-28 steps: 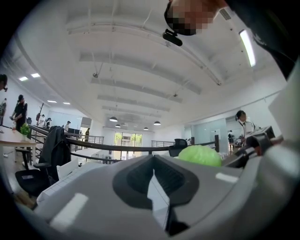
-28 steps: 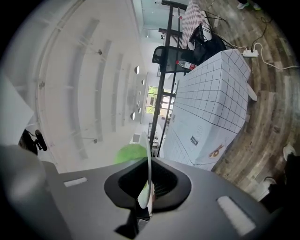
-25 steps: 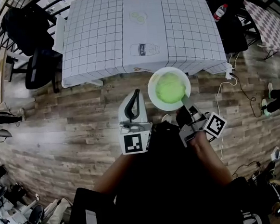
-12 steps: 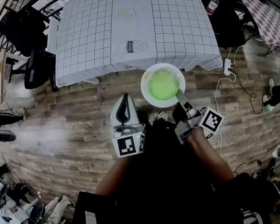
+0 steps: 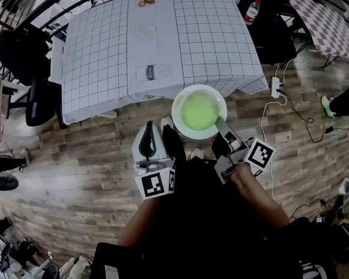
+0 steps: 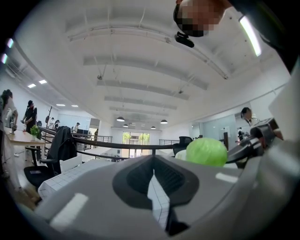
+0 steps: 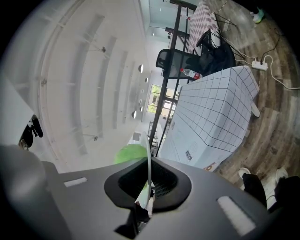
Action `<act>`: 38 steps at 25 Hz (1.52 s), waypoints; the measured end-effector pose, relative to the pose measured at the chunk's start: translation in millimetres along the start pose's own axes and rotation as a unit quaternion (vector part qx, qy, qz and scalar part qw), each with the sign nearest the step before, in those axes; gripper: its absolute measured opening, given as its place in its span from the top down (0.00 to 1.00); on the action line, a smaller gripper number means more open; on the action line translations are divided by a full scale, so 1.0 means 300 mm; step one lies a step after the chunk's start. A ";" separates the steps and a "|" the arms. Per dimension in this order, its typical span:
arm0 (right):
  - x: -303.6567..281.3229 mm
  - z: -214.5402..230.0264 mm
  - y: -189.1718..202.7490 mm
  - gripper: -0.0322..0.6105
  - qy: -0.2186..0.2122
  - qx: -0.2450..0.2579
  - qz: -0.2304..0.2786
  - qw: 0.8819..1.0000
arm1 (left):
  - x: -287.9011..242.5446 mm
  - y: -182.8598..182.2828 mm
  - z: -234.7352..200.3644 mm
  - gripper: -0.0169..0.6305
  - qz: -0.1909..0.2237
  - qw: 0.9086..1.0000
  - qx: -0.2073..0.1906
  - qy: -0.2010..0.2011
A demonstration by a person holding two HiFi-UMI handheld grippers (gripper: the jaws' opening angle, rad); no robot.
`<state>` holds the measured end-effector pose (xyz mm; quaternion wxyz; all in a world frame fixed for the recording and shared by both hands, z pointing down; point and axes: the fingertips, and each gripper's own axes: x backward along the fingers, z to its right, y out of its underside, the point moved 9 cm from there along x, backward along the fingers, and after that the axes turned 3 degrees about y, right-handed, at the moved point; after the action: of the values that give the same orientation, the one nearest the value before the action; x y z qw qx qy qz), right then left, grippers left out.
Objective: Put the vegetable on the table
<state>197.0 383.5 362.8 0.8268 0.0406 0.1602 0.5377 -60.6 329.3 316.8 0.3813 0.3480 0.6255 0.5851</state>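
Vegetable (image 5: 199, 111): round, pale green, sits on a white plate (image 5: 186, 95) held in the air above the wooden floor (image 5: 93, 172), at the near edge of the desk (image 5: 215, 42). In the head view the plate rim overlaps that edge.

Desk: grid cloth with small prints down the middle strip, wide open cloth on both sides.

Edges and room: dark chair (image 5: 34, 75) hard against the desk's left side. Bottle (image 5: 249, 12) on a dark seat by the far right corner. Power strip (image 5: 274, 86) and cables on the floor near the right corner.

Right hand-held gripper (image 5: 220, 125): jaws clamped on the plate's near rim, thin white edge pinched between them.

Left hand-held gripper (image 5: 150, 127): jaws together, nothing between them, beside the plate and apart from it.
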 end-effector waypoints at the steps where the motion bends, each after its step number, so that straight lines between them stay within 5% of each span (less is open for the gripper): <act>1: -0.009 0.002 -0.004 0.94 0.001 -0.002 0.002 1.000 | -0.014 0.004 -0.005 0.96 -0.001 1.000 0.002 0.001; 11: -0.189 -0.002 -0.084 0.93 0.015 -0.024 0.017 0.999 | -0.245 0.006 -0.079 0.96 -0.002 0.999 0.000 0.034; 26: -0.446 -0.045 -0.024 0.93 -0.009 -0.010 0.033 0.999 | -0.347 0.058 -0.352 0.96 0.007 1.000 0.001 0.026; 38: -0.750 -0.100 -0.048 0.93 -0.014 -0.010 0.058 0.998 | -0.565 0.019 -0.538 0.96 0.008 0.997 0.005 0.082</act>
<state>117.1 171.5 380.7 0.7966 0.0489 0.1400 0.5860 -124.2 104.9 338.2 0.3223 0.3054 0.6547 0.6117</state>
